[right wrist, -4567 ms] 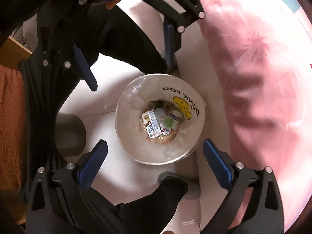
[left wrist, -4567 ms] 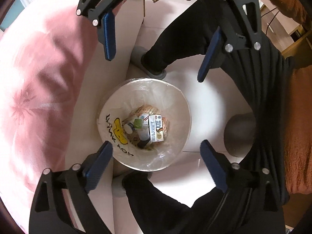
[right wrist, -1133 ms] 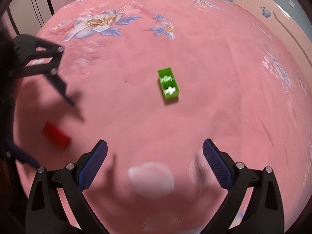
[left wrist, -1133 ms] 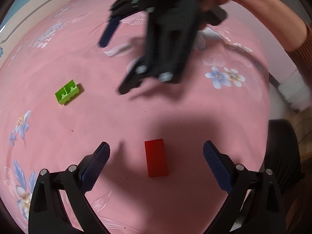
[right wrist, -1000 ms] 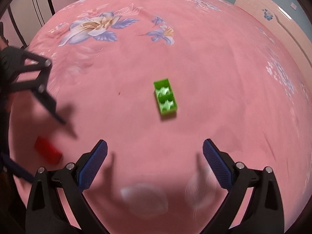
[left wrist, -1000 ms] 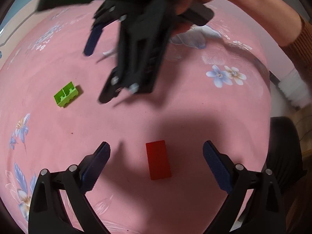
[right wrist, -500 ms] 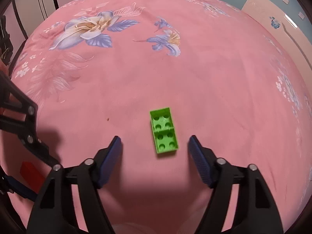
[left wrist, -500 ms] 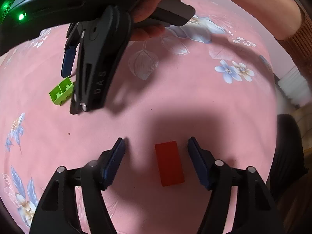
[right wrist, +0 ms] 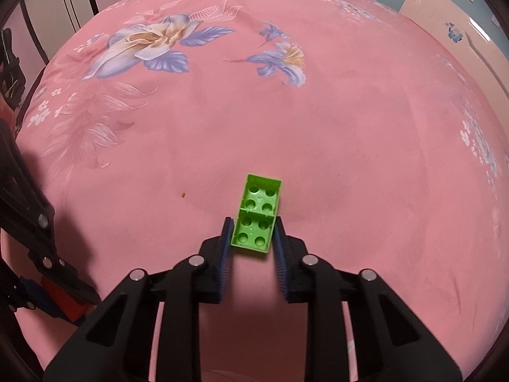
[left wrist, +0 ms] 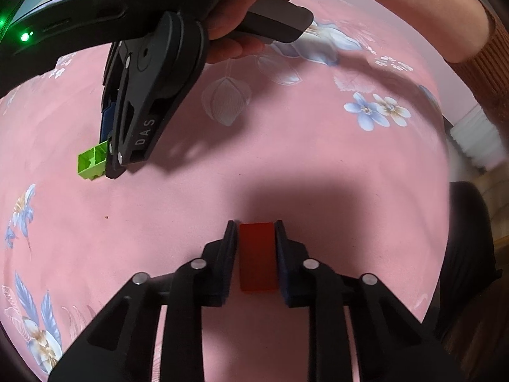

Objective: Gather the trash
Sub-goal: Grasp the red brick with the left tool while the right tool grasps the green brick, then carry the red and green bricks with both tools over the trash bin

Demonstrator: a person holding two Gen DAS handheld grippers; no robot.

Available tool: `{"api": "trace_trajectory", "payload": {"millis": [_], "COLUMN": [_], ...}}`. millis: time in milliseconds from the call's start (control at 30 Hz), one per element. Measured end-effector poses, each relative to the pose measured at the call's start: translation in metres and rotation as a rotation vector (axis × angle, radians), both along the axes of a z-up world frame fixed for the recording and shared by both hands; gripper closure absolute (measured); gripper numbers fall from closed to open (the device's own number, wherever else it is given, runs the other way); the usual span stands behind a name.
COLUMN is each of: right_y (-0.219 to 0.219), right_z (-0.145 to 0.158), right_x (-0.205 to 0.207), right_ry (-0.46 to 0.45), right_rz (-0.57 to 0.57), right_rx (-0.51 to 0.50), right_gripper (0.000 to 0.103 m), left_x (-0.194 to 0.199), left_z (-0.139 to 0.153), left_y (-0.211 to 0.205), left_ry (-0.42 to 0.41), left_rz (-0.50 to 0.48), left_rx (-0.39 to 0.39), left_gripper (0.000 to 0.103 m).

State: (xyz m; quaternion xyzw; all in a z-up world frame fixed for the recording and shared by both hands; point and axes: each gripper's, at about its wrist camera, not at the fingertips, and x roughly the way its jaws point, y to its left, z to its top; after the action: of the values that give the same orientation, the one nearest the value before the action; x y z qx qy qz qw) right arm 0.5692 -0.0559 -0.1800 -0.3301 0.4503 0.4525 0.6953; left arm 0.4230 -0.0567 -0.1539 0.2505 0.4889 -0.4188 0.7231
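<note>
My left gripper (left wrist: 256,232) is shut on a red block (left wrist: 257,256) that lies on the pink flowered bedspread (left wrist: 318,165). My right gripper (right wrist: 253,226) is shut on a green toy brick (right wrist: 257,212), hollow side up, on the same bedspread (right wrist: 286,121). In the left wrist view the right gripper (left wrist: 113,165) shows at the upper left, held in a hand, with the green brick (left wrist: 92,161) sticking out beside its tip. In the right wrist view the left gripper's frame and a bit of the red block (right wrist: 71,305) show at the lower left.
The bedspread's edge runs along the right of the left wrist view, with a dark chair or cloth (left wrist: 467,254) beyond it. A pale headboard or wall panel (right wrist: 445,25) lies past the bed at the upper right of the right wrist view.
Both grippers have come from over the trash bin to the bed. In the last half second each closed from open onto its block: left on the red one, right on the green one.
</note>
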Motion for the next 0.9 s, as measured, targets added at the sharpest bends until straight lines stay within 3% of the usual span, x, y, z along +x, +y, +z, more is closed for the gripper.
{"api": "trace_trajectory", "payload": {"millis": [467, 900], "right_y": [-0.024, -0.069], "right_z": [0.012, 0.066], "right_x": [-0.029, -0.092], "right_ry": [0.039, -0.023], "right_rz": [0.018, 0.026], "right_rx": [-0.004, -0.025], "right_gripper": [0.081, 0.081], "left_x": [-0.014, -0.039], "left_z": [0.003, 0.024], "left_y": [-0.002, -0.013], "left_ry": [-0.012, -0.057], "left_rz": [-0.016, -0.058], "left_rx": [0.025, 0.047], "left_gripper": [0.081, 0.081]}}
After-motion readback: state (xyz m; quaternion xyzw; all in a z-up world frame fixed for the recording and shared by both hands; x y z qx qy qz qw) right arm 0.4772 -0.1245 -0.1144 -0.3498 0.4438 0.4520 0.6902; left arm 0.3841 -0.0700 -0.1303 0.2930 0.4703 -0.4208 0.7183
